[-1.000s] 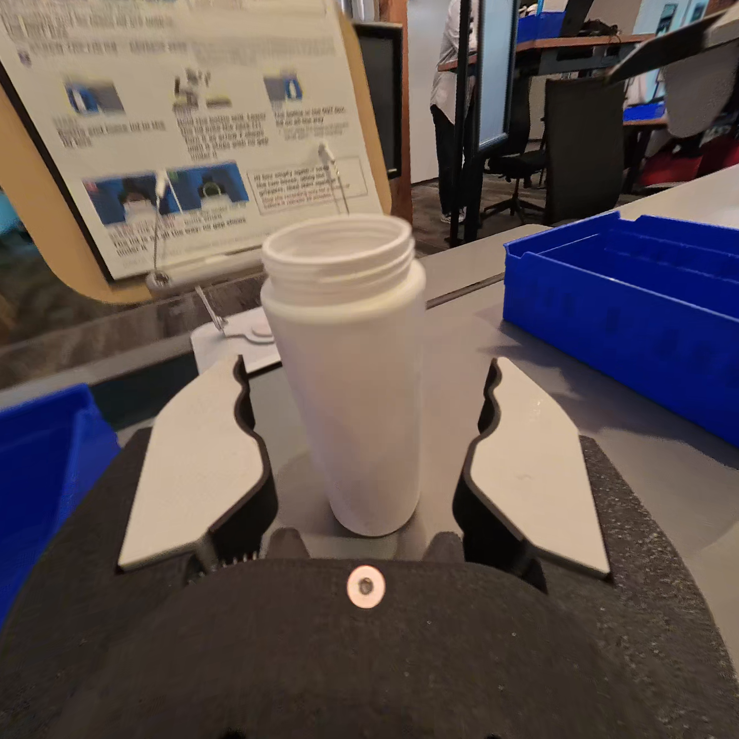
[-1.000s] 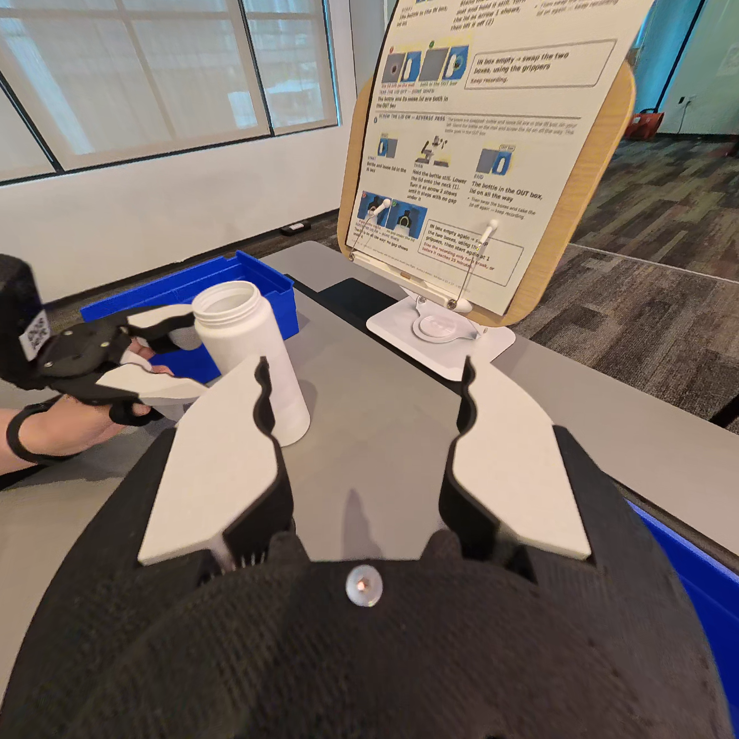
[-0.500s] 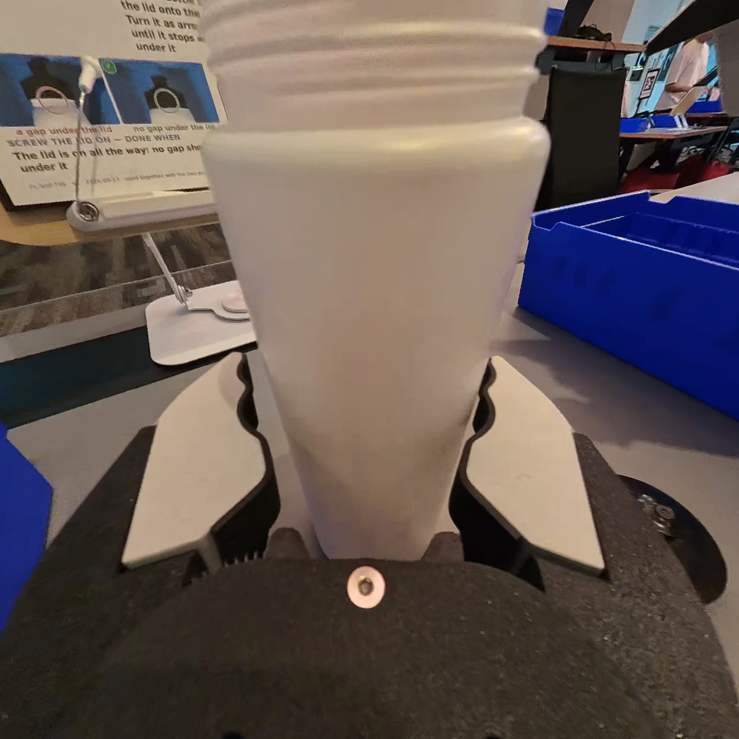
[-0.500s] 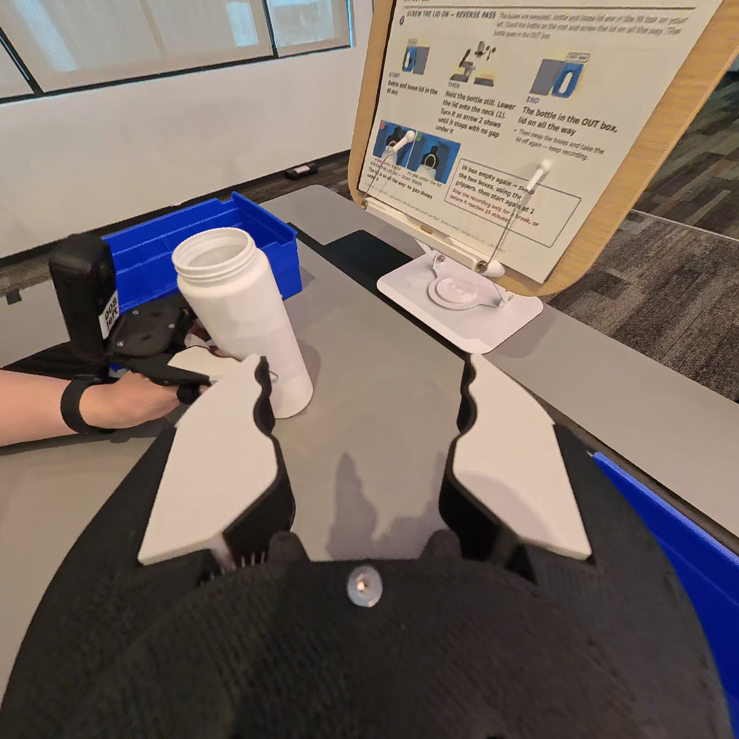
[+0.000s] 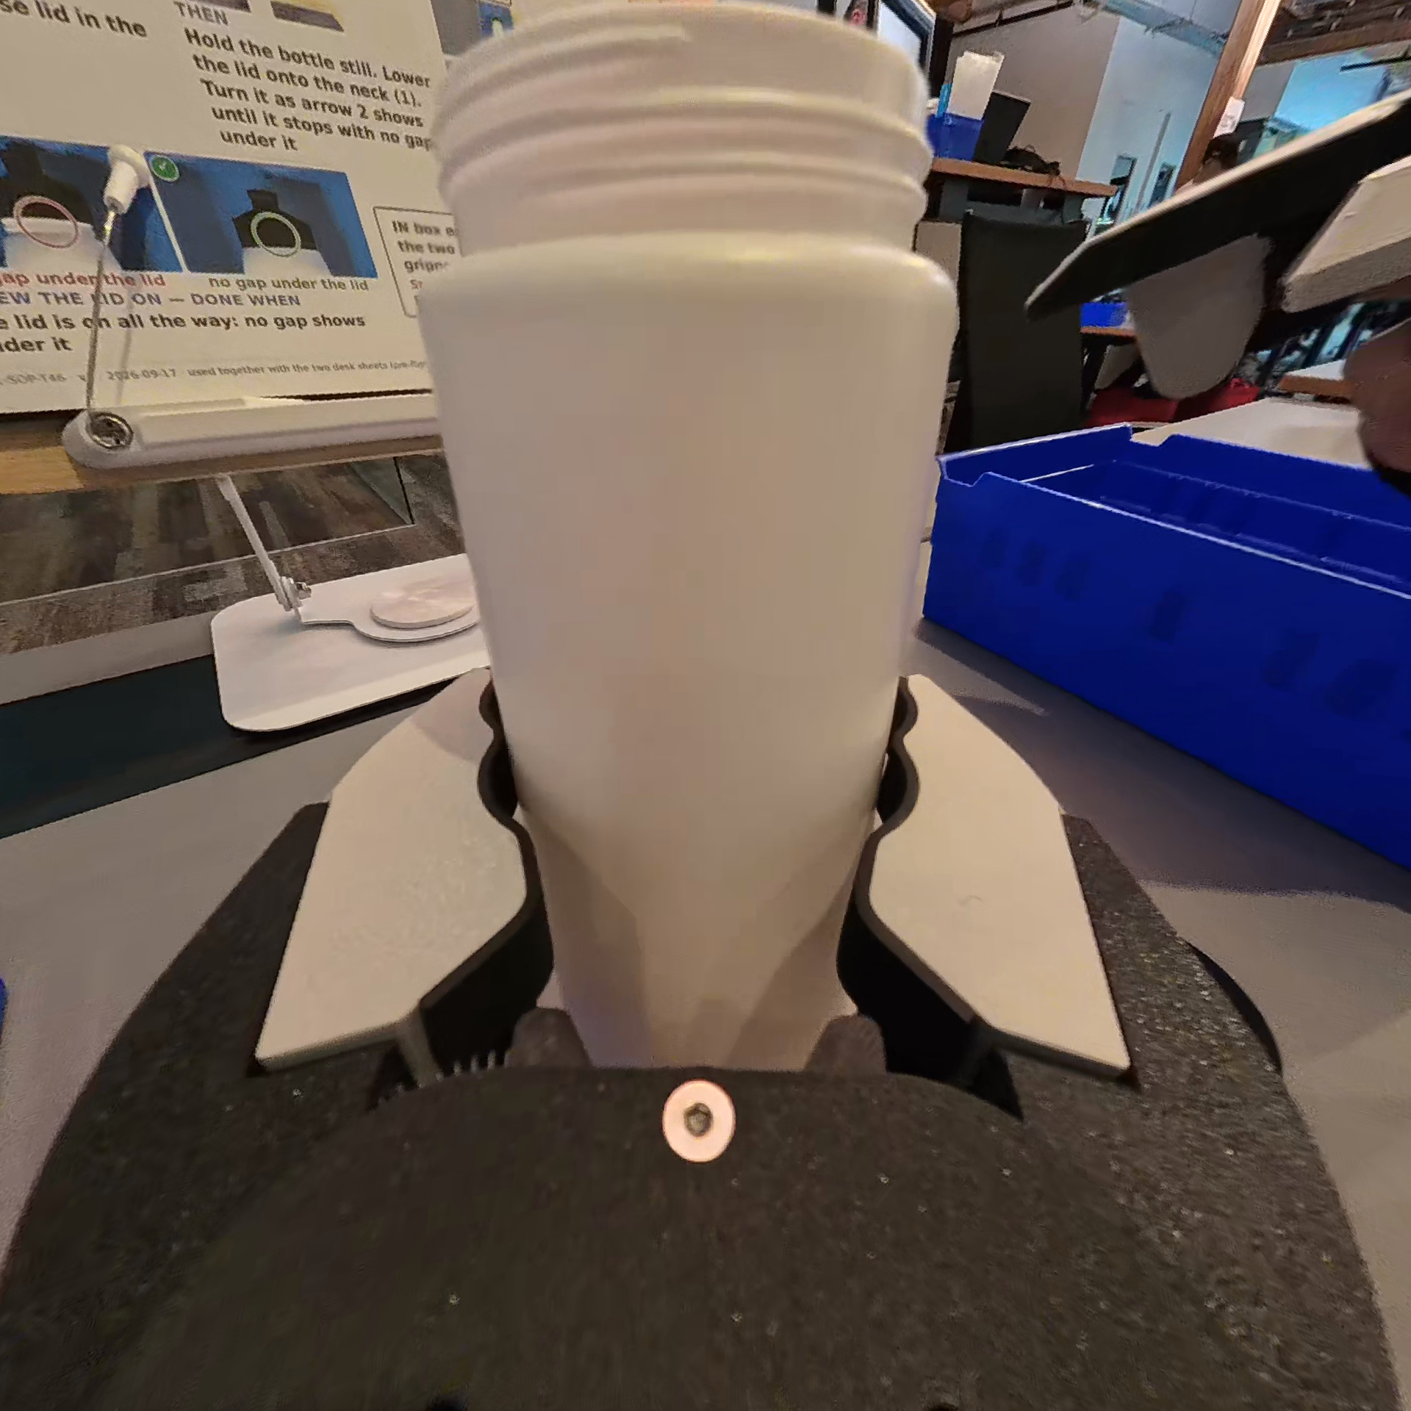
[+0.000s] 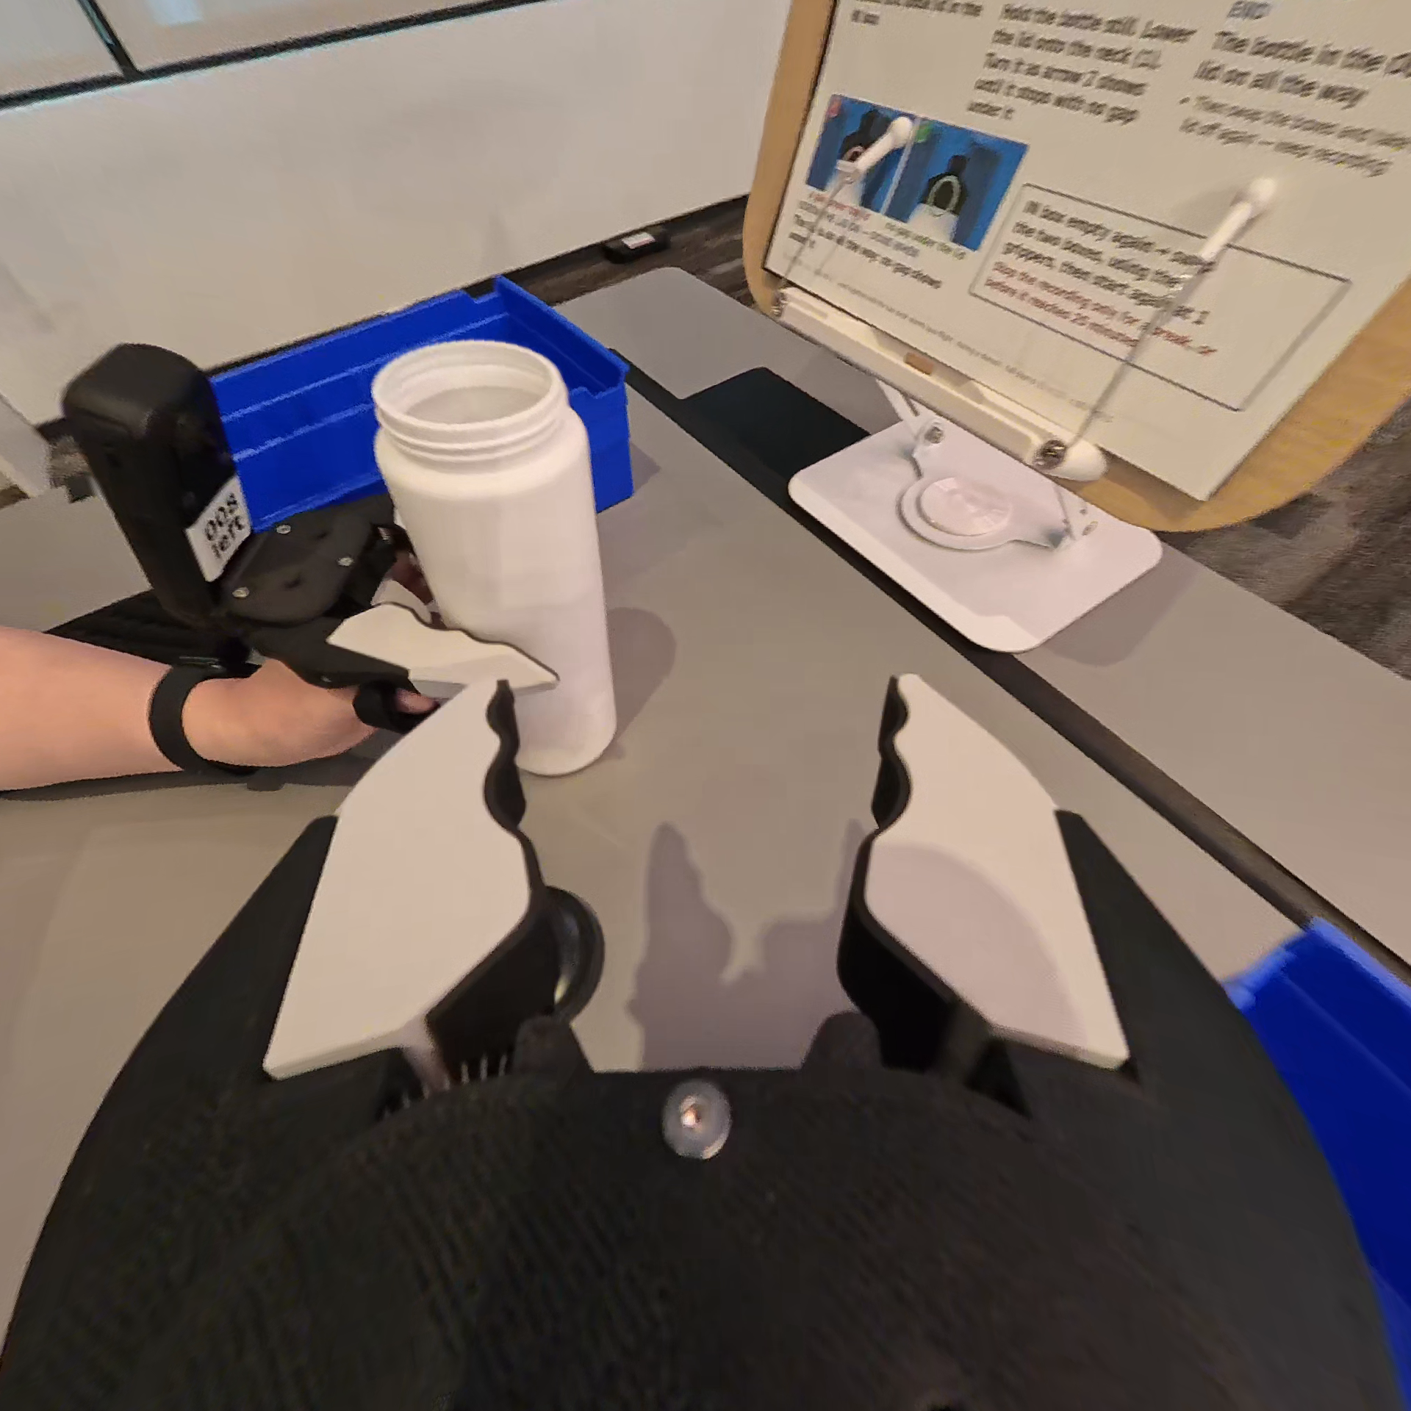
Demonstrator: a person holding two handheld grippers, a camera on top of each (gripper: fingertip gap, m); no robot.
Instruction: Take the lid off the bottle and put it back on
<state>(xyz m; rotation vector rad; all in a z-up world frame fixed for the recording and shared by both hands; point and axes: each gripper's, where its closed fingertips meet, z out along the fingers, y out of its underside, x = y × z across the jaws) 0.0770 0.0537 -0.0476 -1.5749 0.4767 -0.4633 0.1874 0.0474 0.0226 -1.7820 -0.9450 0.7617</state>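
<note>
Visibly, one open bottle (image 5: 687, 534) — left claw (image 5: 695, 771) clamped, two blue bins (image 6: 427, 397).

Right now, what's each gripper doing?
Left gripper: shut on the bottle, low on its body.
Right gripper: open, holding nothing.

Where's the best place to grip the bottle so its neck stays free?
Grip the lower body, coming in level from the side. The bottle stands upright on the table with straight, round walls, so two fingers can close squarely across it, and the open threaded neck on top stays clear. The left gripper sits just there, one finger on each side.
</note>
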